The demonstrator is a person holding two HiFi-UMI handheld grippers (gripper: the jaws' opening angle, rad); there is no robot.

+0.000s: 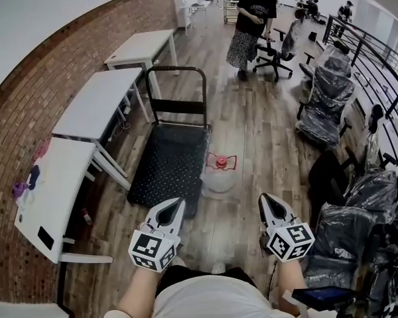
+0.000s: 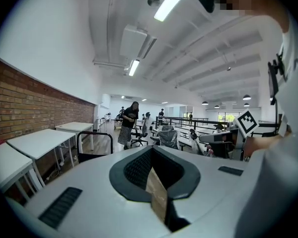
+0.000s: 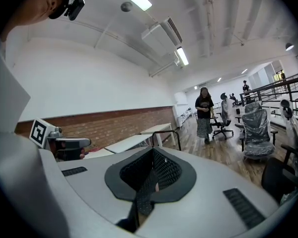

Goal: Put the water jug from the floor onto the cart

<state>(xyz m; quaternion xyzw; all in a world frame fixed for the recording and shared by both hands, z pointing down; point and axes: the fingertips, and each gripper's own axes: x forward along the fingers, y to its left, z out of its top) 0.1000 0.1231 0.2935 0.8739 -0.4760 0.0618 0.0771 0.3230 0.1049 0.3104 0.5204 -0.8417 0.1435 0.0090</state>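
Note:
The water jug [image 1: 219, 175] is clear with a red cap and stands upright on the wooden floor, just right of the cart's near end. The cart [image 1: 167, 161] is a flat black platform with a black push handle [image 1: 176, 70] at its far end, and nothing lies on it. My left gripper [image 1: 178, 204] hangs above the cart's near corner, left of the jug, its jaws together and empty. My right gripper [image 1: 265, 198] is to the jug's right, also shut and empty. Both gripper views look level across the room. The handle [image 2: 94, 135] shows in the left gripper view, and the jug is hidden in both.
White tables [image 1: 98, 100] line the brick wall on the left, close beside the cart. Plastic-wrapped office chairs [image 1: 328, 97] crowd the right side by a black railing [image 1: 378, 61]. A person [image 1: 252, 18] stands farther down the room. Bare wooden floor lies between cart and chairs.

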